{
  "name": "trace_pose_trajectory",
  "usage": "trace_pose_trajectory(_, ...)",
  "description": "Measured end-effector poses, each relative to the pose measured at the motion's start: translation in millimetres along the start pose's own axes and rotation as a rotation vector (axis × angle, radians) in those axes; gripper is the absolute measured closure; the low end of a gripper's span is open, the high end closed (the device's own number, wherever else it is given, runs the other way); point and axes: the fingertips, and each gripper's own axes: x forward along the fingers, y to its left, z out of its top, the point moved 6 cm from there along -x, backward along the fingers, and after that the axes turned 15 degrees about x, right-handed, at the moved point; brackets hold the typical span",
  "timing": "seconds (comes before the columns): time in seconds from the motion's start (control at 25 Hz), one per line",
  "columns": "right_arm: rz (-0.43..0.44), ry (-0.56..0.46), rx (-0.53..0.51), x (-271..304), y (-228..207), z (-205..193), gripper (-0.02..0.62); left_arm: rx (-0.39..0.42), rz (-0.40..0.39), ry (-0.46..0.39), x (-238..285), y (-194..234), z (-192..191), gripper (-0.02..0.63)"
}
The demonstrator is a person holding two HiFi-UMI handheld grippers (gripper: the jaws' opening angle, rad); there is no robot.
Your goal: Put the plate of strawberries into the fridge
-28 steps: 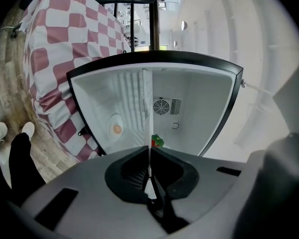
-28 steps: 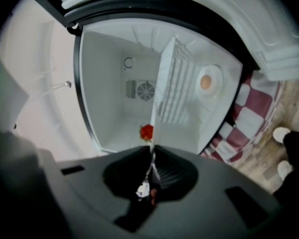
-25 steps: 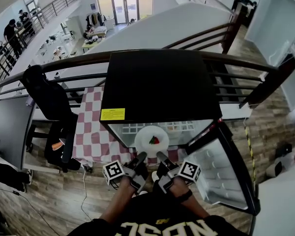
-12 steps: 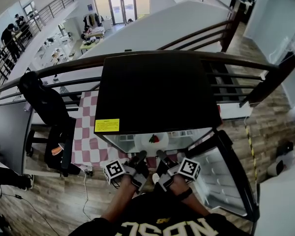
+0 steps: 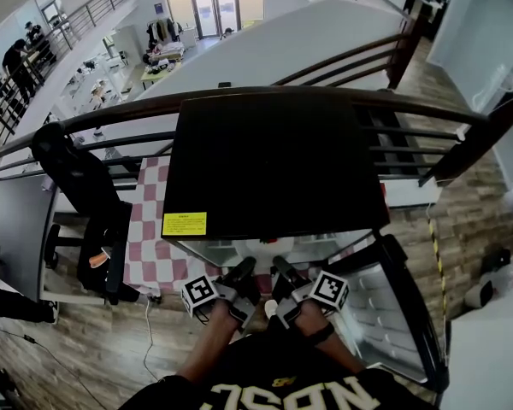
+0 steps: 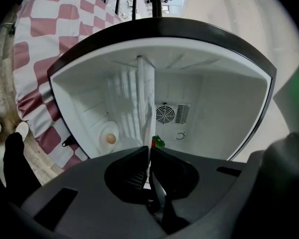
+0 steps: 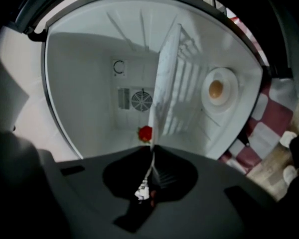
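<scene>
White plastic lines the open fridge (image 5: 274, 161), whose black top hides the plate in the head view. Both gripper views show the plate (image 6: 145, 108) edge-on, reaching into the cavity, with one red strawberry (image 6: 157, 142) showing on it just past the jaws. The left gripper (image 5: 244, 269) is clenched on the plate's near rim, and the right gripper (image 5: 280, 267) is clamped on that rim just beside it; the two sit side by side at the fridge mouth.

Inside, one wire shelf (image 7: 187, 81) runs close along the plate's underside, and one round fan grille (image 6: 165, 114) sits in the far wall. One small round dish (image 7: 218, 89) with an egg-like yellowish thing lies beyond the shelf.

The fridge door (image 5: 385, 314) stands swung open at the right. One yellow label (image 5: 184, 224) marks the top's near left corner. A red-and-white checked cloth (image 5: 150, 246) spreads left of the fridge, one black chair (image 5: 77, 173) beyond it, and a dark curved railing (image 5: 239, 101) crosses behind. People (image 5: 17, 54) stand far off at the left; their number I cannot tell.
</scene>
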Motion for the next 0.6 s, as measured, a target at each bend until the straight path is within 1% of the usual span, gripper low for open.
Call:
trace_pose_trajectory(0.24,0.026,-0.015,-0.022,3,-1,8,0.563,-0.004,-0.032,-0.005,4,-3,3,0.575)
trace_pose_trajectory(0.36,0.014,-0.019,-0.037,4,2,8,0.563,0.026,-0.024,-0.001,6,-4,5,0.575)
trace_pose_trajectory(0.52,0.019,-0.033,-0.058,4,4,10,0.563,0.057,-0.012,0.005,6,-3,9,0.575)
trace_pose_trajectory(0.6,0.010,-0.040,-0.076,3,5,10,0.563,0.085,-0.013,0.018,7,-3,10,0.574)
